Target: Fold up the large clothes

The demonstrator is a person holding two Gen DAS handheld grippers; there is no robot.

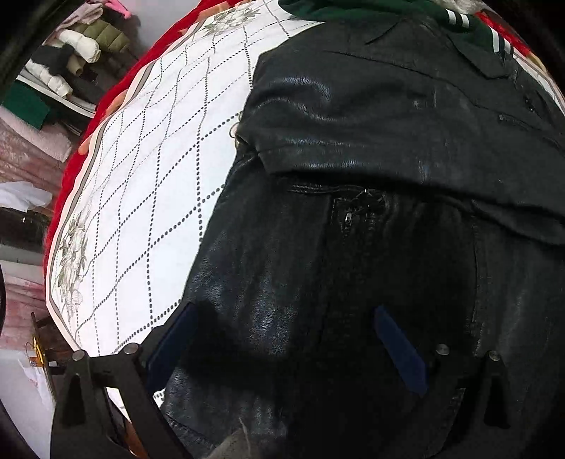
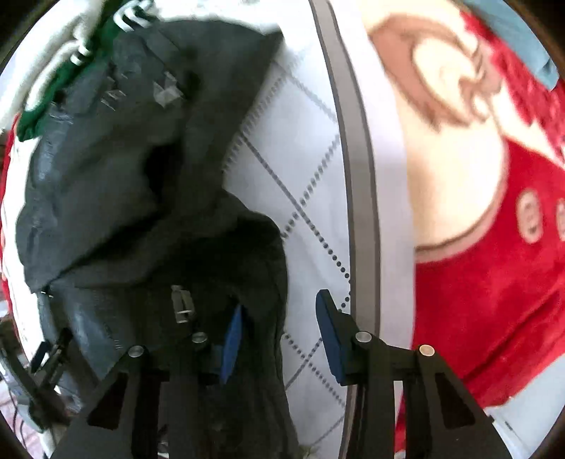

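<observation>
A black leather jacket [image 1: 353, 219] is spread over a white quilted cover [image 1: 148, 169] that is printed with dotted diamond lines and grey flowers. One sleeve [image 1: 353, 116] is seen folded across the jacket's body, above a zipped pocket [image 1: 348, 219]. Beyond the jacket's collar a green garment with white stripes [image 1: 388, 10] is seen, touching the jacket. A red blanket [image 1: 141, 60] is seen under the white cover, showing past the cover's edge on the side away from the jacket. Further off from the jacket, padded coats [image 1: 81, 46] are piled in a stack.

The left tool [image 1: 287, 347] is held low over the jacket's lower part, and its blue-padded fingers [image 1: 400, 349] are spread wide apart with nothing clamped between them; whether the pads touch the leather cannot be told.

In the right wrist view the jacket [image 2: 123, 169] is shown bunched and blurred, with the green striped garment [image 2: 81, 53] beyond it. The right tool [image 2: 280, 339] is set at the jacket's edge with its jaws apart: one blue finger [image 2: 231, 344] is placed over the dark leather, beside a metal zip pull [image 2: 182, 305], and the other is over the white cover [image 2: 310, 169]. Nothing is gripped. The cover's grey border and the red blanket [image 2: 494, 282], patterned in cream, are seen on the side away from the jacket.
</observation>
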